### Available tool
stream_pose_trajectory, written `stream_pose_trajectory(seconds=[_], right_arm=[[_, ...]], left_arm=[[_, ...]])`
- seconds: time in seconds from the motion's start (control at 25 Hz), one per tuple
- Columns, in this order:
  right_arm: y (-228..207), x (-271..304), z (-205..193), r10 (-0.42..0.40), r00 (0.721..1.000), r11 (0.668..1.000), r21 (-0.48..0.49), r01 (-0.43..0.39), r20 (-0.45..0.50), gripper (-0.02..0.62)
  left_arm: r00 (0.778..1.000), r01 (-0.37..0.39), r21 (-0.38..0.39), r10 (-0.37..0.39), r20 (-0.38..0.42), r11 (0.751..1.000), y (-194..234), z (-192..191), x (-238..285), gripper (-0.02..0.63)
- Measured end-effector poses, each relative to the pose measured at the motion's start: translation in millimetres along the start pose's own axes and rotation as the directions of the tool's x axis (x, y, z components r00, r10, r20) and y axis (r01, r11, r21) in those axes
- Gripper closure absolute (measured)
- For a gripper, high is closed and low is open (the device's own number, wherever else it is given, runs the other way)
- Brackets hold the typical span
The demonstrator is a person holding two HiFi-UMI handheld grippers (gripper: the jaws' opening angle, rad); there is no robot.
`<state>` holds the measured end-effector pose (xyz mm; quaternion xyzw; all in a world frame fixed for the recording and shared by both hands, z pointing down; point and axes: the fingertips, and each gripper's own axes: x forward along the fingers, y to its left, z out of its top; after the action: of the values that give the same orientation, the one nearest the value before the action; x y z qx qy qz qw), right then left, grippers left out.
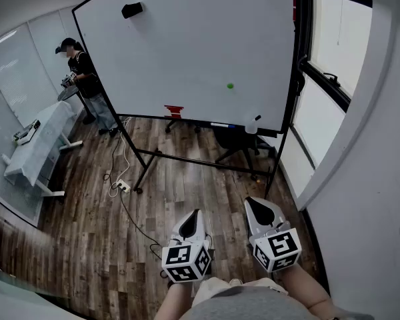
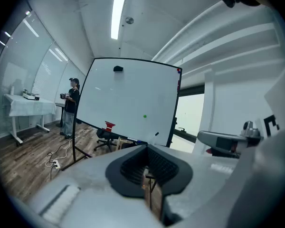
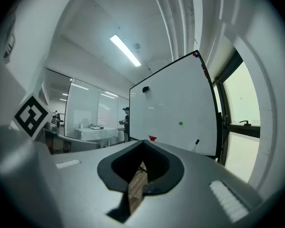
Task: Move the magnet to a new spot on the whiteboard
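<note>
Task not begun: green magnet [image 1: 230, 85] sits lower right on the whiteboard [image 1: 187, 45], well apart from left tool [image 1: 189, 224] and right tool [image 1: 263, 212], both closed and empty, so approach, grab and relocation all remain.

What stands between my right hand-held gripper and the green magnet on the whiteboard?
Nothing visible blocks it. Bare floor lies between the right hand-held gripper and the whiteboard, and the magnet sits uncovered on the board's face. Only the stand's low bar crosses the floor ahead, far beneath the magnet.
</note>
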<state>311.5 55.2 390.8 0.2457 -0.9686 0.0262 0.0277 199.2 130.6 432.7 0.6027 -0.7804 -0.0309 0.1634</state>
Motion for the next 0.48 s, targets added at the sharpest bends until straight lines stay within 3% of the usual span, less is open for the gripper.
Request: stream_pose_trajectory(seconds=[0.48], right_arm=[[-1.5,-2.9,-2.0,0.016,1.000,1.000,-0.005,-0.016,-0.002,0.595]], left_arm=[[1.000,-0.004,-0.032,0.004,0.009,0.999,-7.0,-3.6,0.5,0.601]])
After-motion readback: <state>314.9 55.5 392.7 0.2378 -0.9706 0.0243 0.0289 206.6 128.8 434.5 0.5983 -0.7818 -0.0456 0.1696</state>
